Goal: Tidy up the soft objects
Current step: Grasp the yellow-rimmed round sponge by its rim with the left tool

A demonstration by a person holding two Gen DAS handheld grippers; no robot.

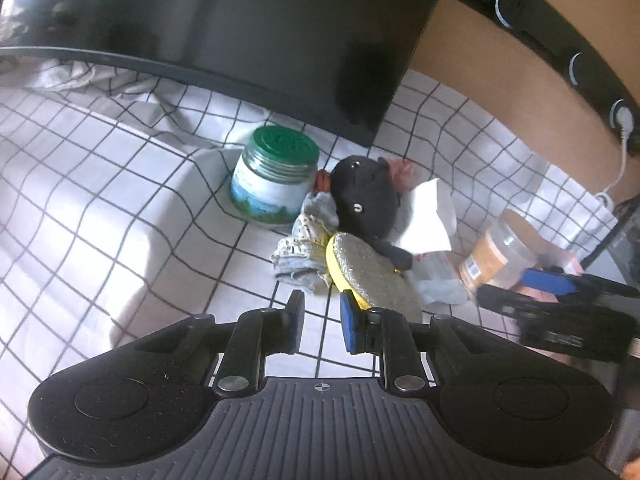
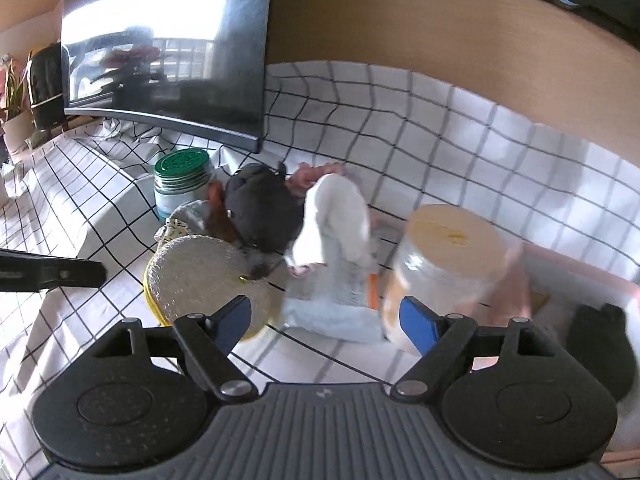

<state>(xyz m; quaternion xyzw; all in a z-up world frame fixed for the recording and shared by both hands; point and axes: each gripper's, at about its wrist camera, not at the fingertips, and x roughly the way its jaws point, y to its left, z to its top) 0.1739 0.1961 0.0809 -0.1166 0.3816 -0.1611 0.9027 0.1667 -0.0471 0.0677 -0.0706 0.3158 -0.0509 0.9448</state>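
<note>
With both the left gripper (image 1: 322, 322) and right gripper (image 2: 326, 320) held apart and empty before the heaped soft things, a first pick seems pending: the black plush toy (image 1: 366, 196) lying mid-pile on the checked-cloth surface (image 1: 120, 184) must be approached and closed upon.

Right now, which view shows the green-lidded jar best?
Left wrist view: the green-lidded jar stands unobstructed, with its lid, glass and label all showing. In the right wrist view it sits further back and smaller, its lower part hidden behind the grey cloth.

Green-lidded jar (image 1: 274, 176), dark monitor (image 1: 256, 32)
</note>
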